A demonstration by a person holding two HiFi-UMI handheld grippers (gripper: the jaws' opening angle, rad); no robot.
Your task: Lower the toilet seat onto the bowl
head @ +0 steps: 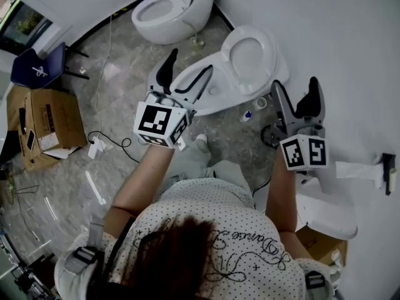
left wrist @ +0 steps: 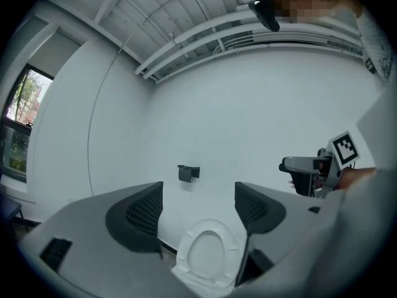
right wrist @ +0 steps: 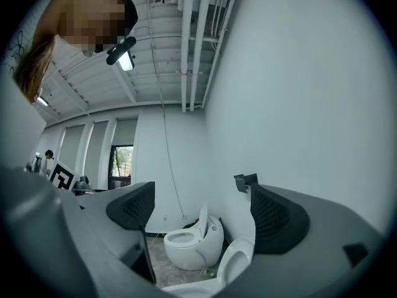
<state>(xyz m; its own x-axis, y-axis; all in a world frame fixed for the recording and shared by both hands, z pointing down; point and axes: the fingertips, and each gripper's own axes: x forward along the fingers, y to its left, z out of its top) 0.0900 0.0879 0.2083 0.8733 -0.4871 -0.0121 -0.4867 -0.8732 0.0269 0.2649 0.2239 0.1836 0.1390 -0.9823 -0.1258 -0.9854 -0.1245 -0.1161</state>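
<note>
The white toilet stands against the wall with its seat [head: 250,52] raised upright over the bowl [head: 209,92]. My left gripper [head: 184,77] hangs above the bowl's front, open and holding nothing. In the left gripper view the upright seat [left wrist: 208,256] shows low between the spread fingers of the left gripper [left wrist: 198,210], some way off. My right gripper [head: 297,102] is to the right of the toilet near the wall, also open and holding nothing. The right gripper view catches the seat's edge [right wrist: 239,259] below the right gripper [right wrist: 201,213].
A second white toilet [head: 172,11] stands further along the wall. Cardboard boxes [head: 47,120] and a blue chair [head: 40,67] are at the left, with cables [head: 103,142] on the floor. A black paper holder [head: 387,170] sticks out from the wall at the right.
</note>
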